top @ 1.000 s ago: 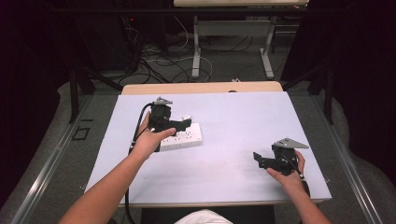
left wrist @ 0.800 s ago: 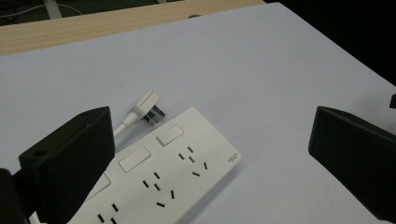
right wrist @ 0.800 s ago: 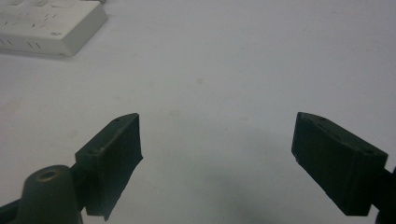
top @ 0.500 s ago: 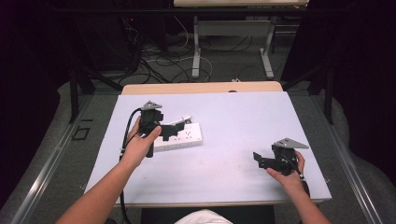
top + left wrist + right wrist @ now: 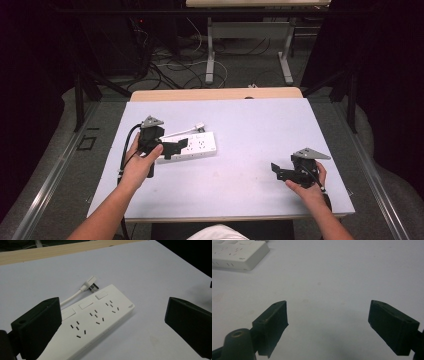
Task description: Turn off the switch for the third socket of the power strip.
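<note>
Power strip (image 5: 192,146) lies untouched near the table's (image 5: 250,120) left edge; left hand-held gripper (image 5: 176,148) gapes over it, right hand-held gripper (image 5: 276,171) open, empty.

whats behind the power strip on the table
Behind the power strip lie its white cable and the plug, flat on the table. The left gripper, open, covers the strip's near end, so where the cable joins is hidden.

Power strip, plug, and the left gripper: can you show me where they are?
power strip (image 5: 100,317), left gripper view, its top face among the sockets
plug (image 5: 92,285), left gripper view, its white head
left gripper (image 5: 175,148), high view, between its open jaws
</note>
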Motion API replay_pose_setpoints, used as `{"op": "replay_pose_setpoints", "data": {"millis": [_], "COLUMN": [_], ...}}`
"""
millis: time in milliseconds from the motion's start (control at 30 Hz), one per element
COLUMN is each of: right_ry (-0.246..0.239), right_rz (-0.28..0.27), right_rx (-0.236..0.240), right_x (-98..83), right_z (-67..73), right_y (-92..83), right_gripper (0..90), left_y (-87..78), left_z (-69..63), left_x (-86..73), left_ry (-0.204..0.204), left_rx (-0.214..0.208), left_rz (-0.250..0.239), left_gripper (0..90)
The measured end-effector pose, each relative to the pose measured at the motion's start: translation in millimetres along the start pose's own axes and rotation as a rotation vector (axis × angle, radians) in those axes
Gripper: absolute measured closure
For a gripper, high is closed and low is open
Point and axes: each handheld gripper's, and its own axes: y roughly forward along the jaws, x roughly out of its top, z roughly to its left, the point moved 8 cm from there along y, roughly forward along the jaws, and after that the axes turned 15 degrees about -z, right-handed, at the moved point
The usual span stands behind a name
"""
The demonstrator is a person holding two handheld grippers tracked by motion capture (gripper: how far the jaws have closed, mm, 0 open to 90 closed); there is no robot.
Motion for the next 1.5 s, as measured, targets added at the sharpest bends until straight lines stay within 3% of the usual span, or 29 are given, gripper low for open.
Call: {"op": "replay_pose_setpoints", "data": {"millis": [400, 800, 1100, 1300, 1500], "right_ry": [0.001, -0.003, 0.002, 0.011, 0.013], "right_rz": [-0.001, -0.003, 0.0, -0.001, -0.001], "right_rx": [-0.001, -0.002, -0.005, -0.015, -0.014], "right_x": [0.0, -0.1, -0.6, -0.8, -0.9], "right_z": [0.1, -1.3, -2.2, -2.6, -2.9], "right_y": [0.2, 0.5, 0.7, 1.0, 1.3], "right_gripper": [15.4, 15.4, 15.4, 15.4, 15.4], "left_y": [-28.0, -44.5, -51.6, -56.5, -60.4], "left_z": [16.5, 50.9, 74.4, 88.9, 101.5], "left_x": [-14.3, -35.4, -57.2, -74.2, -88.0], "left_ry": [-0.027, -0.051, -0.097, -0.153, -0.169], "left_rx": [0.056, 0.178, 0.233, 0.261, 0.285], "left_rz": [-0.028, -0.051, -0.039, -0.042, -0.042], "left_gripper": [1.3, 1.4, 1.5, 1.9, 2.0]}}
